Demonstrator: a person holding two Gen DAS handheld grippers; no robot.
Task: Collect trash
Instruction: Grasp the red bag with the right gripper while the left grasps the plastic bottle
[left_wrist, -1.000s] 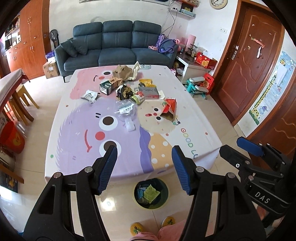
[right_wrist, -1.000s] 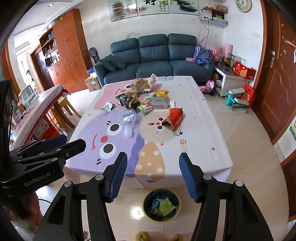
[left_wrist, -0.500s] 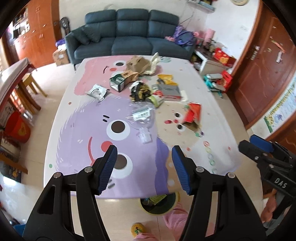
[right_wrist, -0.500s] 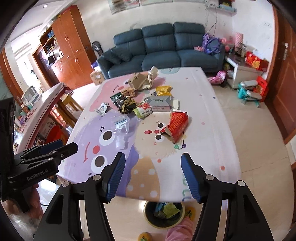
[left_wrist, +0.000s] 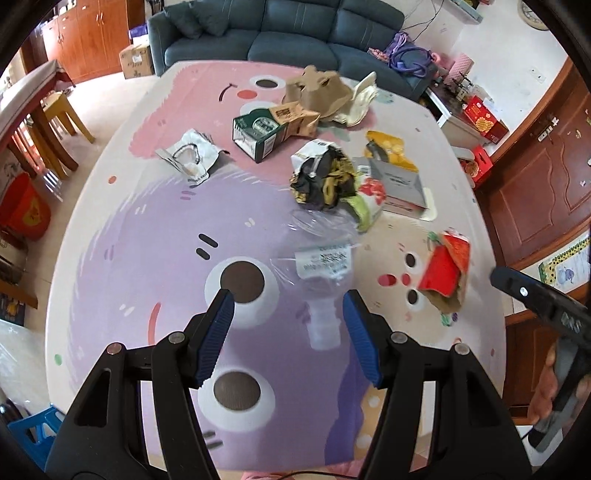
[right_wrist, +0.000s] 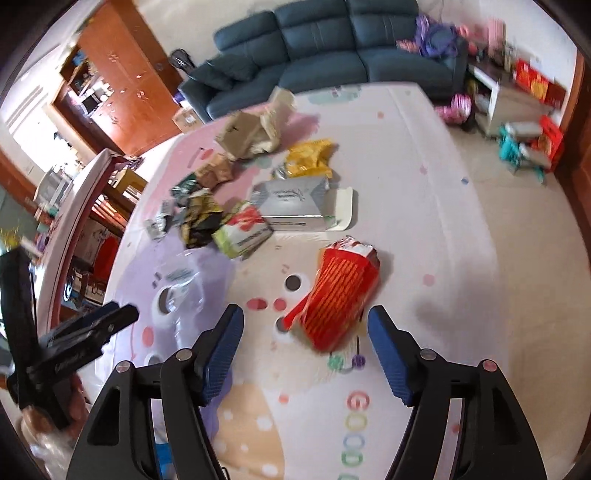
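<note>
**Closing in on two pieces of trash with both grippers empty**

Grabbing the clear bag (left_wrist: 321, 258) is where you are most likely to slip: the film is thin and lies flat on the table (left_wrist: 122, 236), so your left gripper (left_wrist: 288, 321), jaws spread wide and holding nothing, may pinch the tablecloth along with it or skate over the plastic. The white cap end (left_wrist: 323, 328) between your fingertips looks like the firmer part to take.

Your right gripper (right_wrist: 306, 334), also wide and empty, hangs over the near end of the red bag (right_wrist: 338, 291). That bag is crumpled, puffy and torn open at its silver top, so a squeeze at mid-body could push out whatever is left inside; I cannot tell if it holds anything.

The clear bag is nearly invisible except for its white label, lying on the purple part of the cloth. The red bag lies just right of it, apart from the rest.

Beyond them sits the main heap: a black-and-yellow wrapper (left_wrist: 325, 181), a grey box (left_wrist: 397, 184), a green carton (left_wrist: 258, 133) and a brown paper bag (left_wrist: 317, 92). No bin shows in either view.
</note>
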